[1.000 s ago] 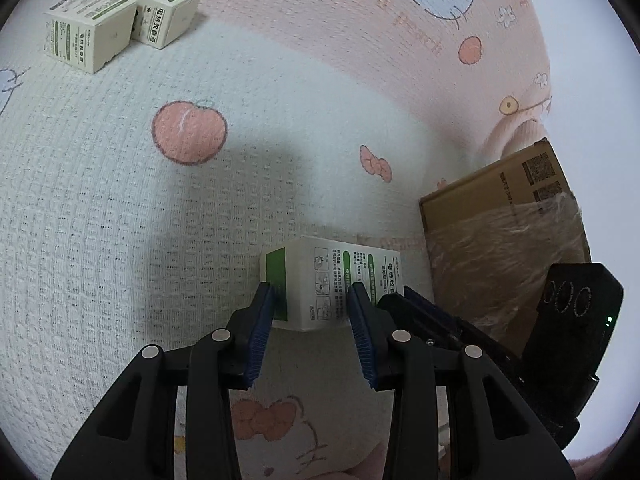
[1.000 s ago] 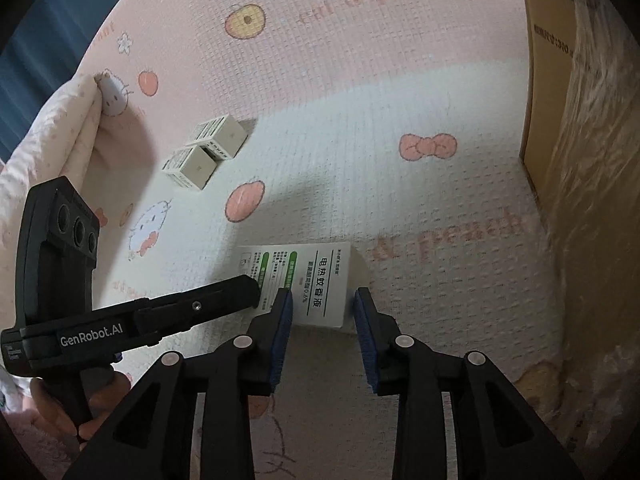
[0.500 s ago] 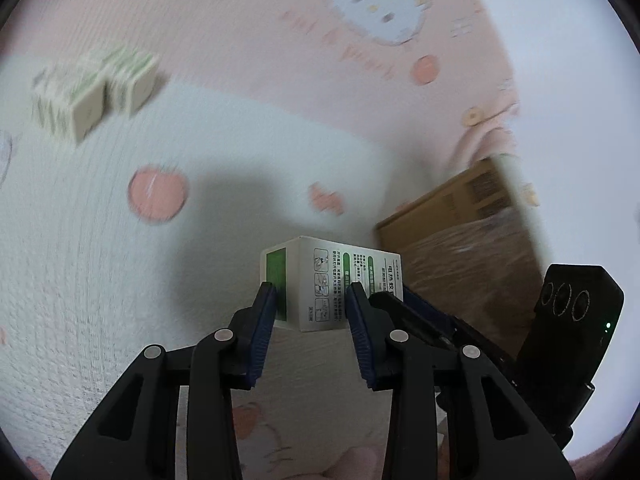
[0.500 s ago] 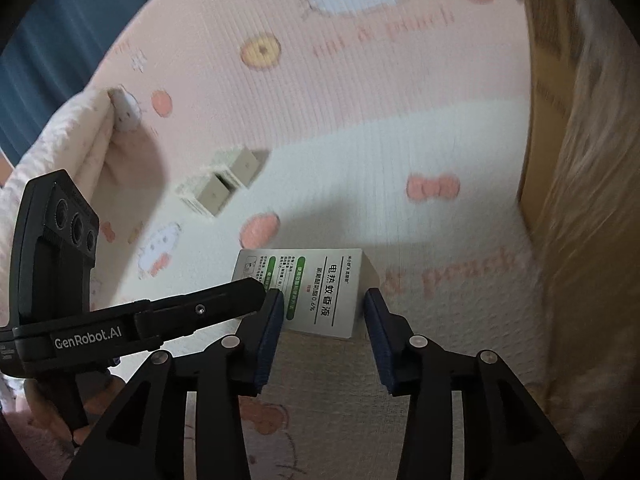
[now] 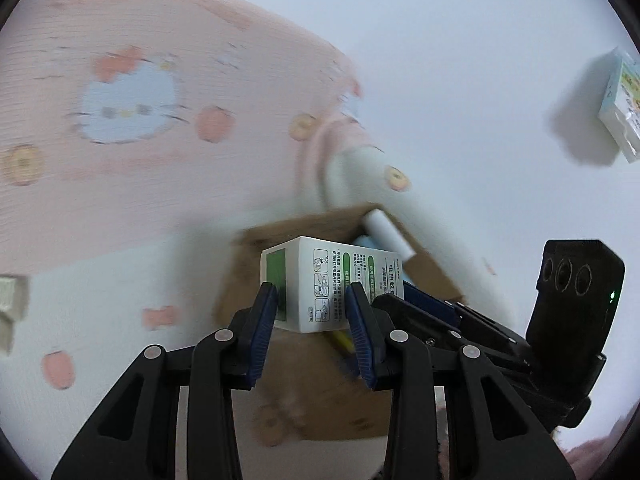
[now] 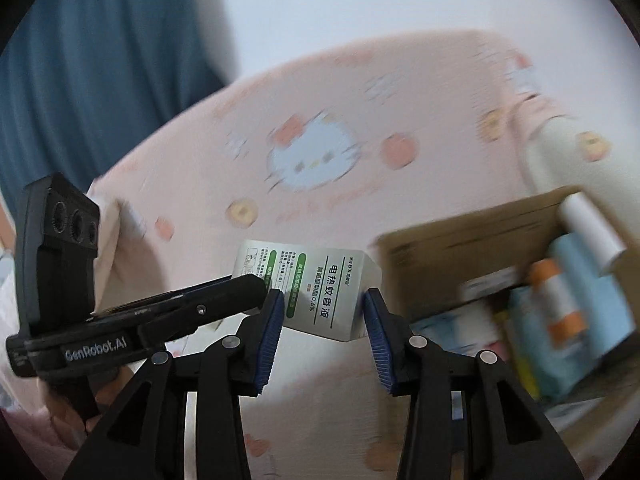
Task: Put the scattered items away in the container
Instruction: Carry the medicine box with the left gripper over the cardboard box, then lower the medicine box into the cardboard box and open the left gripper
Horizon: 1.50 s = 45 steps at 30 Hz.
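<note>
A white and green carton [image 5: 320, 288] is held in the air by both grippers, one at each end. My left gripper [image 5: 312, 312] is shut on its near end. My right gripper [image 6: 324, 316] is shut on the same carton [image 6: 316, 292], with the left gripper's finger coming in from the left. The carton hangs by the rim of a brown cardboard box [image 5: 320, 380], which also shows in the right wrist view [image 6: 460, 256]. The box holds a white roll [image 6: 592, 232], a blue pack and an orange-capped bottle [image 6: 560, 300].
A pink cartoon-print blanket [image 5: 140, 128] covers the bed. Two small white cartons [image 5: 10, 304] lie at the far left. A boxed item [image 5: 620, 104] hangs on the white wall at upper right. A blue curtain [image 6: 100, 60] is behind the bed.
Both grippers have lifted the carton off the blanket and carried it right, up to the cardboard box. The box's inside has come into view.
</note>
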Tool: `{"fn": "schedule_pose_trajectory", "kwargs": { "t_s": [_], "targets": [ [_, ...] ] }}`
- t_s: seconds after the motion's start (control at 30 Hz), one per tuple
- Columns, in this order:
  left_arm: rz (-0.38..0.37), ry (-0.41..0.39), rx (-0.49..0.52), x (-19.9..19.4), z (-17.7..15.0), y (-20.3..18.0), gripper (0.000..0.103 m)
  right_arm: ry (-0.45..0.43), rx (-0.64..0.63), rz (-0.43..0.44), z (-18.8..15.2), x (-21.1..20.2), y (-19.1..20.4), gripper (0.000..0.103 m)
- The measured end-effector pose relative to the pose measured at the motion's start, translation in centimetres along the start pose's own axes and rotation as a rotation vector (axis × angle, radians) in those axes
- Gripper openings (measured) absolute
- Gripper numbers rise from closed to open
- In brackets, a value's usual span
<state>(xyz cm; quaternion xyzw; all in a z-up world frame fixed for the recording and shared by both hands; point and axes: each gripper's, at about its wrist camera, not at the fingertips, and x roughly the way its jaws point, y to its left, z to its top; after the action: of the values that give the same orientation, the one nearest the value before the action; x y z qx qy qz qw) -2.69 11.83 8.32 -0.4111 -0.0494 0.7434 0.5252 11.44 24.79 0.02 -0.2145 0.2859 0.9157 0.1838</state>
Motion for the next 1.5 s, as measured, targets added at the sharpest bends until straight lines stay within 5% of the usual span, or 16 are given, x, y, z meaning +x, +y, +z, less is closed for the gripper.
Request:
{"fn": "schedule_pose_trajectory", "kwargs": {
  "t_s": [0.23,0.6,0.77,0.97,1.17,1.3,1.5],
  "targets": [
    [-0.012,0.176,-0.008,7.8,2.5,-2.1,0.039,0.076,0.135,-0.005,2.6,-1.0,-7.9,0.038],
    [0.030,0.424,-0.034,15.4,2.4,-0.4,0.037,0.293,0.130,-0.012,5.2,5.8,-13.4,0.036],
    [0.162,0.394,0.025,15.9,3.7,-0.4,0.040,0.422,0.130,-0.188,5.5,9.7,-15.1,0.036],
    [0.168,0.382,0.007,14.9,3.0,-0.3,0.043,0.431,0.083,-0.239,5.2,8.5,-14.0,0.038],
    [0.169,0.340,0.106,13.2,2.0,-2.5,0.043,0.525,0.008,-0.307,3.3,7.8,-12.3,0.046],
    [0.156,0.305,0.149,12.5,2.0,-3.5,0.043,0.621,0.082,-0.285,2.5,8.6,-12.9,0.046],
    [0.116,0.261,0.129,13.3,4.0,-2.2,0.042,0.796,0.359,-0.181,0.5,12.7,-14.6,0.046]
  ]
}}
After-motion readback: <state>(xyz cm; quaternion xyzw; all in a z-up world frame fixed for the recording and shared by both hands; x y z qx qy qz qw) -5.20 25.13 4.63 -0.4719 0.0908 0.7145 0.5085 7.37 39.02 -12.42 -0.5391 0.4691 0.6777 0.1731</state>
